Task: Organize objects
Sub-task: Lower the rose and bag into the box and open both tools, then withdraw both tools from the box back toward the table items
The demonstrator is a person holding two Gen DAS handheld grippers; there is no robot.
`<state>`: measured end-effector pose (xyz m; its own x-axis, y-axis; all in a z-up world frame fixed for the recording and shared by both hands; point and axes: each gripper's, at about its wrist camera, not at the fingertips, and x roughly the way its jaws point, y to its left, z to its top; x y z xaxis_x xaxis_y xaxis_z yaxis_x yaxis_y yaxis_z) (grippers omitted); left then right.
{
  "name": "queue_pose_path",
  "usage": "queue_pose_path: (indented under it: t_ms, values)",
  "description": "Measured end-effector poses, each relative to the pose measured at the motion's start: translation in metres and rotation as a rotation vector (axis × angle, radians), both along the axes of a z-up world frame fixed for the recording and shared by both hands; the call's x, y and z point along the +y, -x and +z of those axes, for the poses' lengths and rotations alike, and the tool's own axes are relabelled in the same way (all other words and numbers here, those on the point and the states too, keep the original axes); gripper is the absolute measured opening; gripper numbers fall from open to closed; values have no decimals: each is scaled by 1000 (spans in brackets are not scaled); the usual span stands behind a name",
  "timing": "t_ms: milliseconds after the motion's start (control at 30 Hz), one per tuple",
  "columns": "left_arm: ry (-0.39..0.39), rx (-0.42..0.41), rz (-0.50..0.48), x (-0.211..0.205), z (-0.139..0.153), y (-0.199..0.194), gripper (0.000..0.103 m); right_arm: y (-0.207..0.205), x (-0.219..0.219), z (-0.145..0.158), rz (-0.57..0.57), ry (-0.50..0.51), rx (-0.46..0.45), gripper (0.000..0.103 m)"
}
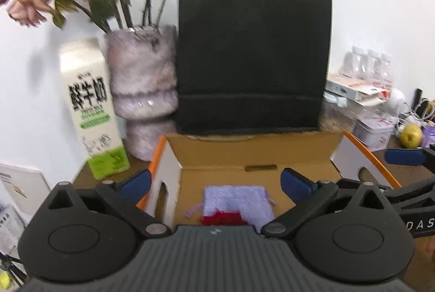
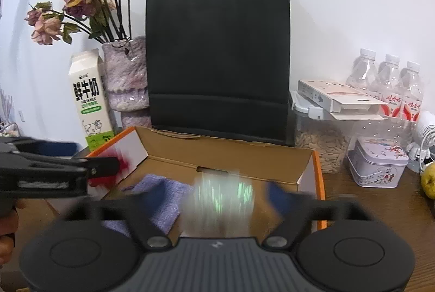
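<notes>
An open cardboard box (image 1: 258,150) with orange outer sides sits on the wooden table. Inside it lie a lavender cloth pouch (image 1: 239,199) and, at the pouch's near edge, a red fuzzy item (image 1: 223,218). My left gripper (image 1: 214,180) is open above them, its blue pads wide apart and nothing between them. My right gripper (image 2: 218,192) is also open over the box (image 2: 244,156); a motion-blurred pale object with green marks (image 2: 220,199) sits between its fingers, clear of both pads. The left gripper (image 2: 95,157) shows at the left, the red item (image 2: 119,161) blurred at its tip.
A black paper bag (image 1: 252,61) stands right behind the box. A milk carton (image 1: 89,107) and a vase of dried roses (image 1: 141,80) are at the back left. Water bottles (image 2: 388,85), a jar of seeds (image 2: 320,145), a tin (image 2: 378,164) and a yellow fruit (image 2: 429,180) crowd the right.
</notes>
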<state>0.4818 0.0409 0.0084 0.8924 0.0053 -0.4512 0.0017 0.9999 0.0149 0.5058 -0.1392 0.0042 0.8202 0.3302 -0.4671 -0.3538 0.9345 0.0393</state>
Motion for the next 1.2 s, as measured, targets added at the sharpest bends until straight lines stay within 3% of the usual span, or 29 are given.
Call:
queue_pose_path:
  t_ms: [767, 1200]
  values:
    - [15, -3, 19, 5, 3, 1, 103, 2, 1, 2, 1, 17, -11, 103]
    - [19, -51, 12, 2, 16, 29, 103, 25, 3, 13, 20, 41, -49, 103]
